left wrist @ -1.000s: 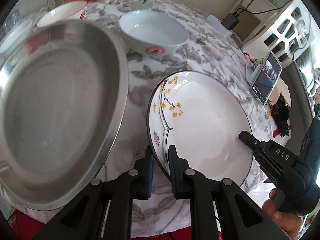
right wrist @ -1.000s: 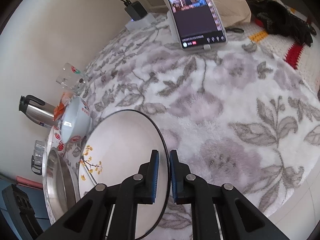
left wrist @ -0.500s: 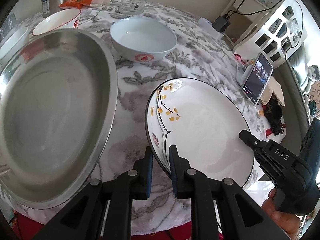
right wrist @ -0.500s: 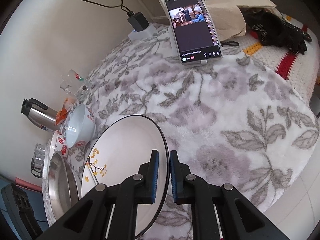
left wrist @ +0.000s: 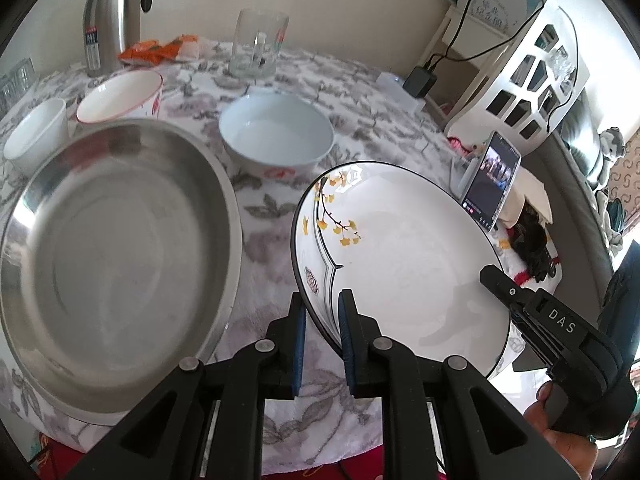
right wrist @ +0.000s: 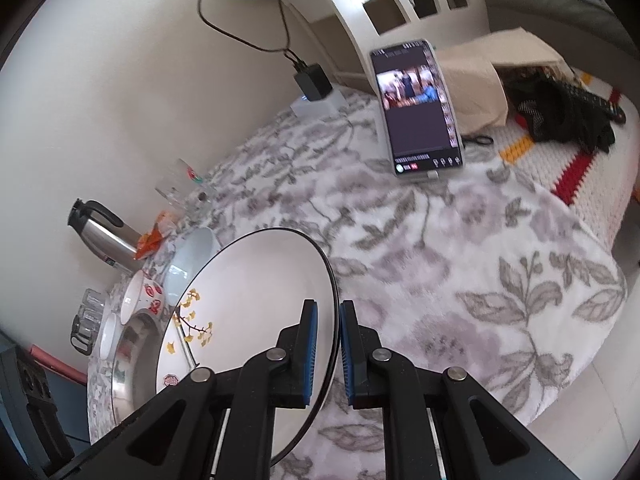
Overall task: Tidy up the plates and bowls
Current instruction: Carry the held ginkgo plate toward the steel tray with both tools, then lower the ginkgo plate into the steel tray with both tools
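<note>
A white plate point(left wrist: 400, 256) with a black rim and a yellow-leaf sprig is held at two edges and carried tilted above the bench point(left wrist: 280, 216), which is draped in a grey floral cloth. The near-left rim is clamped between the fingers of the left gripper point(left wrist: 322, 340); the opposite rim is pinched by the fingers of the right gripper point(right wrist: 328, 350). Just left of the plate a large steel basin point(left wrist: 116, 256) is seen, and behind it a pale blue bowl point(left wrist: 276, 134), a red-patterned bowl point(left wrist: 120, 96) and a small white bowl point(left wrist: 34, 132). Farther back, a steel thermos jug point(left wrist: 112, 12) and a glass mug point(left wrist: 258, 44) are set near the wall. A phone point(right wrist: 416, 108) is propped upright at the bench's right side.
</note>
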Demonstrator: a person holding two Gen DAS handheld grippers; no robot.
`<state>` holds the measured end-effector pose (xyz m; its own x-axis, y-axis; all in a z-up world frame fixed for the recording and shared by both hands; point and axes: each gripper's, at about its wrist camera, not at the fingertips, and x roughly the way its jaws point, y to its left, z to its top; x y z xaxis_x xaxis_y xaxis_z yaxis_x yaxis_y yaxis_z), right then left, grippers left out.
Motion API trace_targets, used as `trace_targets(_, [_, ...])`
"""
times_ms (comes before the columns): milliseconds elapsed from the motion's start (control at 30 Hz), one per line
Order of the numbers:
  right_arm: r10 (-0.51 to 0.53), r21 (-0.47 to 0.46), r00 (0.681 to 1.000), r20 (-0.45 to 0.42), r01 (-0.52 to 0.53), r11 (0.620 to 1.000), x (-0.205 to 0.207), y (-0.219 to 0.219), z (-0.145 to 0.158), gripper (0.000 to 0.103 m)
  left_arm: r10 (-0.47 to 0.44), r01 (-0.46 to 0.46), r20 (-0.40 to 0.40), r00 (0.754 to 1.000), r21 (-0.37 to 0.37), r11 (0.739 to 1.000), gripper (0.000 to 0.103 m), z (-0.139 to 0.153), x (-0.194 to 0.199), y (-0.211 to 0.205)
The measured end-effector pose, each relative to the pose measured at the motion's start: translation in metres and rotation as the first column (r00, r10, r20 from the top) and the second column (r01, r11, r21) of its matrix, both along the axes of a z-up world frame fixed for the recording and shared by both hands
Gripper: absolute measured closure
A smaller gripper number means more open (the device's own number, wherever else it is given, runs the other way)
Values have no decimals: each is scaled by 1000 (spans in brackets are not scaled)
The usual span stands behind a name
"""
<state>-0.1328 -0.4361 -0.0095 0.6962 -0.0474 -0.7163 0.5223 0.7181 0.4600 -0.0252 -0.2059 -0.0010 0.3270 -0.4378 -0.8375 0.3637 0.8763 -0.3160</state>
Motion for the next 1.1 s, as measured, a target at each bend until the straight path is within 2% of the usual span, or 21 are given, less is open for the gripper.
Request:
trace_targets(467, [38, -94, 992, 120, -26, 995, 1, 32, 34, 91, 23, -19, 76, 997, -50, 999, 86, 28, 5, 28])
trace_targets(1100, [165, -210, 985, 54, -150, 966, 49, 123, 48, 90, 147, -141, 60, 987, -84, 986, 87, 35, 35, 115])
